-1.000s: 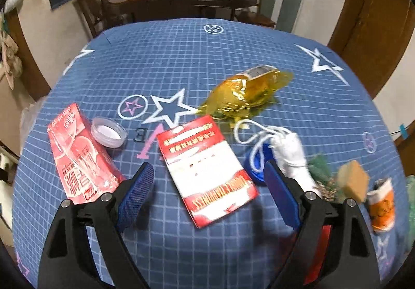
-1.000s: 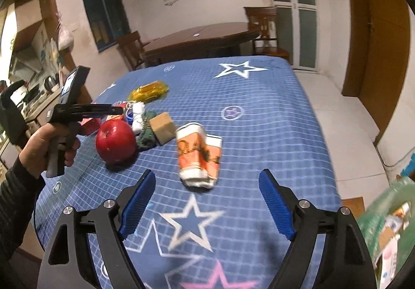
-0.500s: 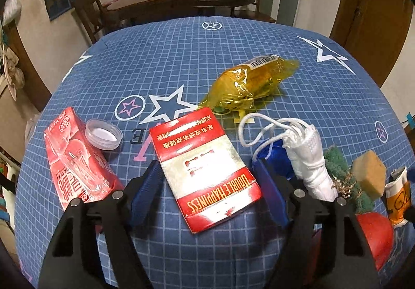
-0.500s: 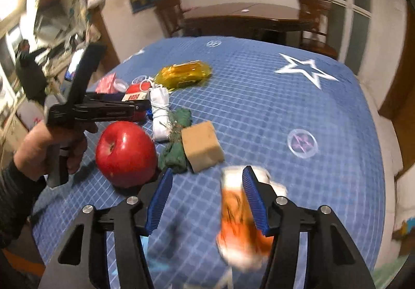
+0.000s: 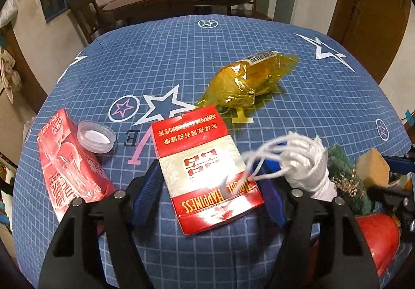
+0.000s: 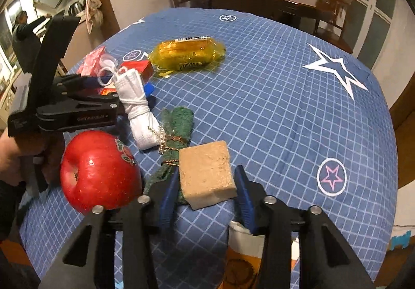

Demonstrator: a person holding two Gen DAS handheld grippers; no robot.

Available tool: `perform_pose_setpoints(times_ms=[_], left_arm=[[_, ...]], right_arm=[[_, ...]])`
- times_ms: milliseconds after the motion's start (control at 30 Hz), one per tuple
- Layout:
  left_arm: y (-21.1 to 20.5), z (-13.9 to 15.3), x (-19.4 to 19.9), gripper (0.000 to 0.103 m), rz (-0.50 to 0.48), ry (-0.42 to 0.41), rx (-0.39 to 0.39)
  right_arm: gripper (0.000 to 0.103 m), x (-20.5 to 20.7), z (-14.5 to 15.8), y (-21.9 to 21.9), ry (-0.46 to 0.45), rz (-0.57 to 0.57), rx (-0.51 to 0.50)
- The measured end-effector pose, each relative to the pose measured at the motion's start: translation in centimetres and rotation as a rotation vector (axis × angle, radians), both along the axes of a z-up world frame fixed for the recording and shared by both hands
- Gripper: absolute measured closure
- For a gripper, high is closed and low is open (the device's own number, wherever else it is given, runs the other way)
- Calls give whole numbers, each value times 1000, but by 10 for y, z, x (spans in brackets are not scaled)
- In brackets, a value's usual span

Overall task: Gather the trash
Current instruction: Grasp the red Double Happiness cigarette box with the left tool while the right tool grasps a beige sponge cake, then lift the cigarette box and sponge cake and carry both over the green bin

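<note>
Trash: left tongs closing around cigarette pack; right tongs closing around sponge.

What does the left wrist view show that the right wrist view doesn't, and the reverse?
Left wrist only: the whole red and white cigarette pack lying between the left gripper and its closing jaws.
Right wrist only: the orange paper cup under the right gripper.
Both: crinkled yellow wrapper, white rolled cloth, tan sponge block, red apple.

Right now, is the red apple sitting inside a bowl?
No, the red apple sits straight on the blue tablecloth, next to the green cloth bundle, with no bowl around it.
</note>
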State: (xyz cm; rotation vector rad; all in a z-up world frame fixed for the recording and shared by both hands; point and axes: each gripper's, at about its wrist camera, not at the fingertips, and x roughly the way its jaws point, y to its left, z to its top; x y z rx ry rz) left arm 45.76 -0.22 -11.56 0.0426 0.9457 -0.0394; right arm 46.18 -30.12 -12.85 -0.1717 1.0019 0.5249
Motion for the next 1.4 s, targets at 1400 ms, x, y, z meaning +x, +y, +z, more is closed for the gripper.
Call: perform_pose_setpoints(times_ms=[1400], left_arm=[[-13, 96, -193, 44, -137, -370, -116]], right_arm=[[66, -232, 107, -30, -536, -319, 115]])
